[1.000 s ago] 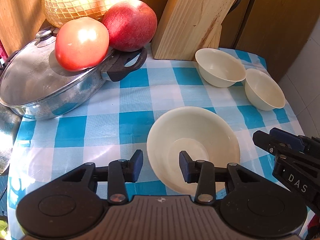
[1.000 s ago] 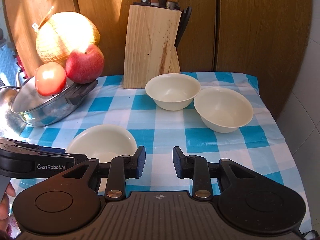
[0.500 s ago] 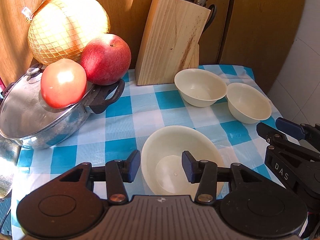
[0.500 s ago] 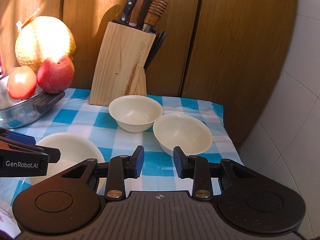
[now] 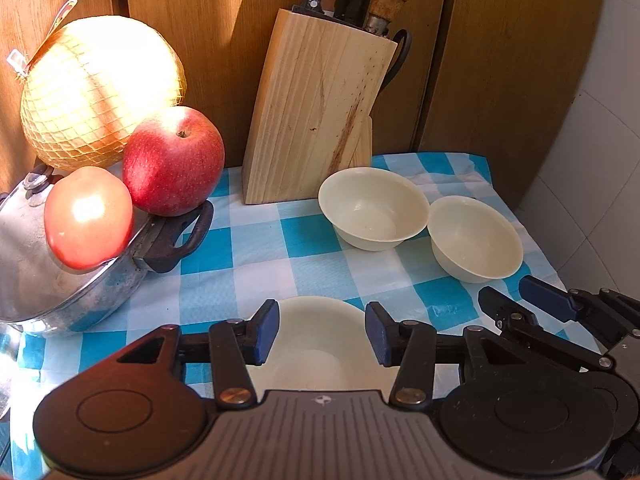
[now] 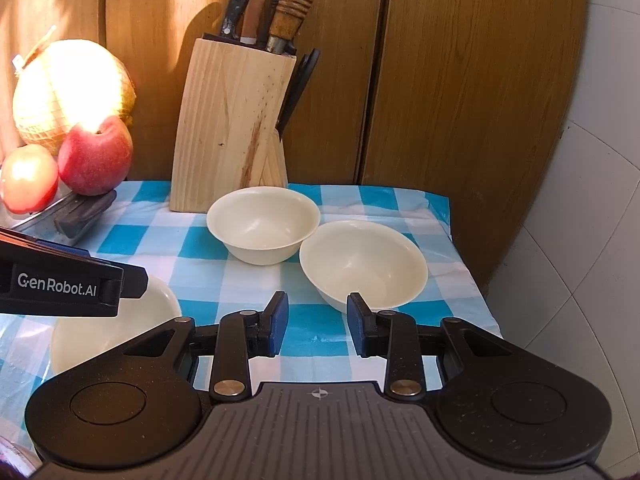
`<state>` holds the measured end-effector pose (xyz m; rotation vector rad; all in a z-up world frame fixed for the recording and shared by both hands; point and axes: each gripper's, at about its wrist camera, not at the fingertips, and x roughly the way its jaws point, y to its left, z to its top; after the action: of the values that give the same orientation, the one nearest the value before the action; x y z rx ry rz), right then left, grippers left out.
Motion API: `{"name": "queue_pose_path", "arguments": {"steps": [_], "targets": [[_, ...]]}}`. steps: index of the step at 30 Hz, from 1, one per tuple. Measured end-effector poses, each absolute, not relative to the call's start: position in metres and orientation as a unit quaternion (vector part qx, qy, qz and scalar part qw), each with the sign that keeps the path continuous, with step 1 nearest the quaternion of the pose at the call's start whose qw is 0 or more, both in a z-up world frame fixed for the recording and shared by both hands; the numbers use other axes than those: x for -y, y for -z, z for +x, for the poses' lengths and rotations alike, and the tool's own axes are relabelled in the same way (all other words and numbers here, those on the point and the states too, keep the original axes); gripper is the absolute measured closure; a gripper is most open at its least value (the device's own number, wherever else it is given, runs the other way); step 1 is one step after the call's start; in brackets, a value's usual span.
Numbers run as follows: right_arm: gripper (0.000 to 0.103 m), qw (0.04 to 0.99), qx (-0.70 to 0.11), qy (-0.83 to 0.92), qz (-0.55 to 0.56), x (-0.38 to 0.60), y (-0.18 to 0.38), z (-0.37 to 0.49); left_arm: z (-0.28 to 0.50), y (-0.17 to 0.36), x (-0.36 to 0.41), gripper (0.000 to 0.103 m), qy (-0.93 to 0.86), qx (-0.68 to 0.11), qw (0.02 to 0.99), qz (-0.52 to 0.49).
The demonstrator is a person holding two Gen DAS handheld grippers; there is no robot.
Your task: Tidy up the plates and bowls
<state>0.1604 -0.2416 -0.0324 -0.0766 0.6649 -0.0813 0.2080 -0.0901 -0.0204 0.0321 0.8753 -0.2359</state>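
Observation:
Three cream bowls stand on the blue-checked cloth. The widest bowl (image 5: 320, 344) lies right under my left gripper (image 5: 322, 334), whose jaws are open above it, touching nothing. Two smaller bowls stand side by side near the knife block: one at the back (image 5: 372, 208) (image 6: 262, 224), one to its right (image 5: 474, 238) (image 6: 362, 264). My right gripper (image 6: 314, 330) is open and empty, hovering just in front of the right small bowl. The wide bowl (image 6: 112, 328) shows partly behind the left gripper's body in the right wrist view.
A wooden knife block (image 5: 320, 120) stands against the wooden back wall. At the left a lidded steel pan (image 5: 60, 280) carries a tomato (image 5: 88, 218), an apple (image 5: 174, 160) and a netted pomelo (image 5: 100, 88). The cloth's right edge (image 6: 476, 292) drops off beside a tiled wall.
Both grippers have pulled back and tilted upward, so the bowls sit lower in view and more wall shows. The right gripper swung right toward the two small bowls. Both stayed open.

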Motion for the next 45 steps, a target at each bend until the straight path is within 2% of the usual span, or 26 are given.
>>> {"name": "queue_pose_path", "arguments": {"steps": [32, 45], "targets": [[0.060, 0.952, -0.304, 0.033, -0.024, 0.253, 0.034, 0.189, 0.247, 0.030, 0.105, 0.059, 0.114, -0.412, 0.904, 0.028], [0.060, 0.934, -0.350, -0.024, 0.069, 0.278, 0.030, 0.258, 0.288, 0.045, 0.105, 0.058, 0.100, -0.426, 0.899, -0.015]]}}
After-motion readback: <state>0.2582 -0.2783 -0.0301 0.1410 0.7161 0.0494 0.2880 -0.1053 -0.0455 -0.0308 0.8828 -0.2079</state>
